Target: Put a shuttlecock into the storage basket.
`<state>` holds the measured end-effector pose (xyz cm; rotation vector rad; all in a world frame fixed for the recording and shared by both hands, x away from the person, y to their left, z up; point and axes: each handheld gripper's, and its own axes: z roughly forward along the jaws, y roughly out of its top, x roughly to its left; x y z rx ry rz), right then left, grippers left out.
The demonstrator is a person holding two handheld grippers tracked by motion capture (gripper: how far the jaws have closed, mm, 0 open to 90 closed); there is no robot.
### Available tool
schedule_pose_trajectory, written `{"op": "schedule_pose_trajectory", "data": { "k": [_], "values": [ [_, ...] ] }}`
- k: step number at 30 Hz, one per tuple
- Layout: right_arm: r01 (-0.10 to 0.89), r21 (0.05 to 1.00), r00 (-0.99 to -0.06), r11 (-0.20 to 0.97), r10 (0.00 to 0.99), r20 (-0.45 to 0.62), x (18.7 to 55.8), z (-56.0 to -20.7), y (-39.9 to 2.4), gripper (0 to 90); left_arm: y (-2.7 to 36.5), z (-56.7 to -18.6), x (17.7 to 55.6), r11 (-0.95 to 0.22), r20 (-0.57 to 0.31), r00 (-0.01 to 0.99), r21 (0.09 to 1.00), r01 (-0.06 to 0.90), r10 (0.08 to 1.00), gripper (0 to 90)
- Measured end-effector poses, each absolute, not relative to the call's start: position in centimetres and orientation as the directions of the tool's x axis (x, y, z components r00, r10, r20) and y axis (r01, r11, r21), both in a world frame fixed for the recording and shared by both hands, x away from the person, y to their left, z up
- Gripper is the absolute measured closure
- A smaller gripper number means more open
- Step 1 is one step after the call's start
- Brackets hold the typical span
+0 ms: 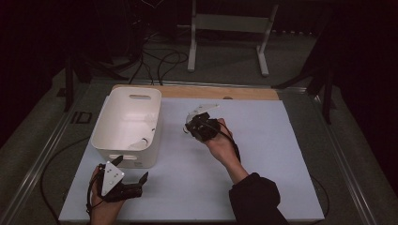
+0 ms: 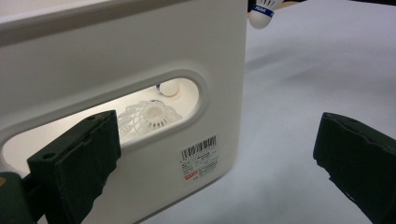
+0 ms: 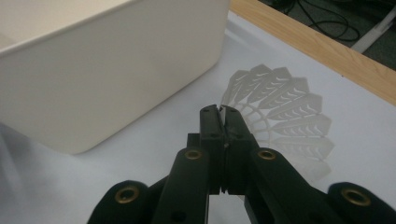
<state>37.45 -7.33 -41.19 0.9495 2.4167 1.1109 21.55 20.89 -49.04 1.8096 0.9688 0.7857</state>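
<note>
While right hand-held gripper [image 3: 223, 116] clamps shuttlecock [image 3: 285, 112] skirt, cork hidden, left hand-held gripper [image 2: 215, 154] gapes beside bin [image 2: 140, 56].

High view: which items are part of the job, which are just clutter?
In play:
- shuttlecock, skirt edge pinched in the right gripper
- white bin, shuttlecocks already inside
- left gripper, open beside the bin

Lying about:
- white stand
- floor cables

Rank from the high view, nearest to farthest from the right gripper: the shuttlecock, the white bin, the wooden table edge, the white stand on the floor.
1. shuttlecock, clamped in the right gripper.
2. white bin, to its left.
3. wooden table edge, beyond it.
4. white stand, far back on the floor.
</note>
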Motion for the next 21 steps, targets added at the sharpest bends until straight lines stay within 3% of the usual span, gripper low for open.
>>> {"op": "schedule_pose_trajectory", "data": {
  "k": [21],
  "values": [
    [0.425,0.769,-0.731,0.477,0.682,-0.019,37.65,-40.37,-6.88,89.0,20.91,-49.02,21.54,-0.279,0.109,0.491,0.916,0.288,0.865,1.3]
  ]
}}
